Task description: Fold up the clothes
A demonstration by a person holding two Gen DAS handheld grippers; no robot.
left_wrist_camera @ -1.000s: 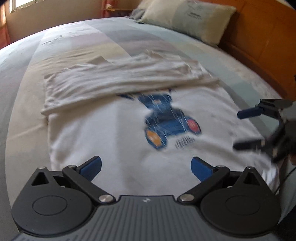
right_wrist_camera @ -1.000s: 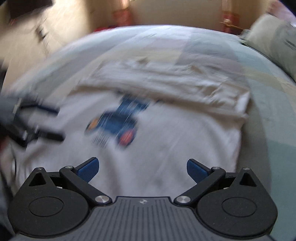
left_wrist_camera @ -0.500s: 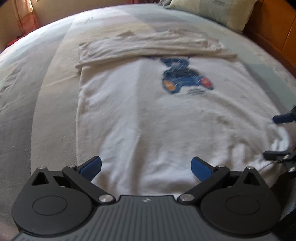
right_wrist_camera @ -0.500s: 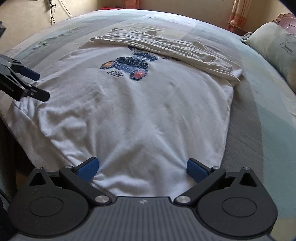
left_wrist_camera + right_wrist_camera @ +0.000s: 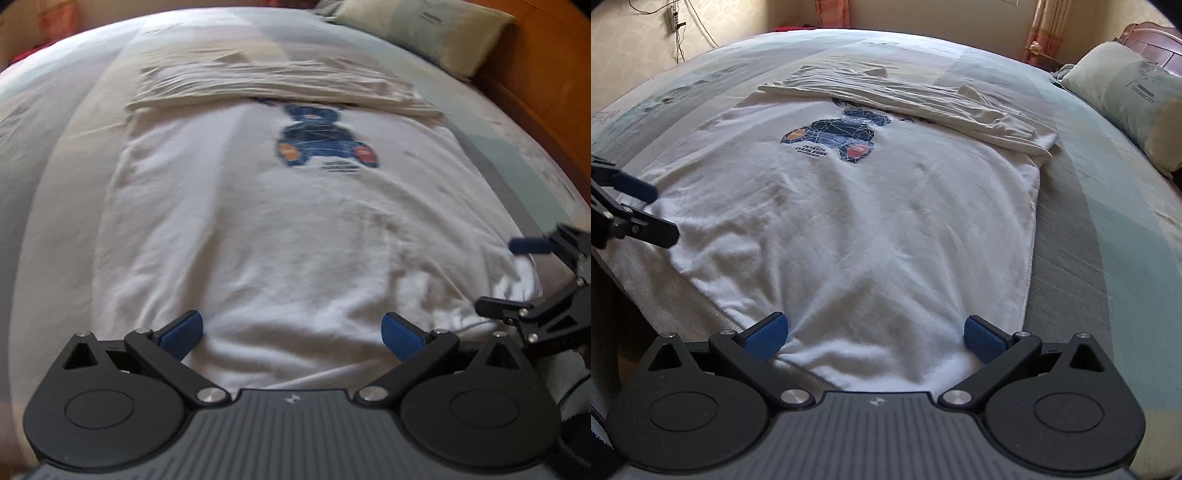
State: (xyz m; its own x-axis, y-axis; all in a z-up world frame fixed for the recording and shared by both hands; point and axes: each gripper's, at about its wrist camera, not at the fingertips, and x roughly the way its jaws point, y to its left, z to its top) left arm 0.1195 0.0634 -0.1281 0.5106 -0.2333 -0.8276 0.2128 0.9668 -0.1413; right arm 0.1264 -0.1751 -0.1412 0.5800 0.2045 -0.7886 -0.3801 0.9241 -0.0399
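both grippers, left gripper (image 5: pixel 291 334) and right gripper (image 5: pixel 873 334), gape empty at the hem of the t-shirt (image 5: pixel 857 221), collar end pointing away.

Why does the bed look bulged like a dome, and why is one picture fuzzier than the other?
Both wrist views use fisheye lenses, which curve the bed outward. The left wrist view is smeared: the bear print is soft. The right wrist view is crisp: the print shows clearly, lit by daylight.

A striped bed (image 5: pixel 1115 229) with a pillow (image 5: pixel 1123 96), wooden headboard (image 5: pixel 535 66), possibly curtains (image 5: pixel 1043 27).
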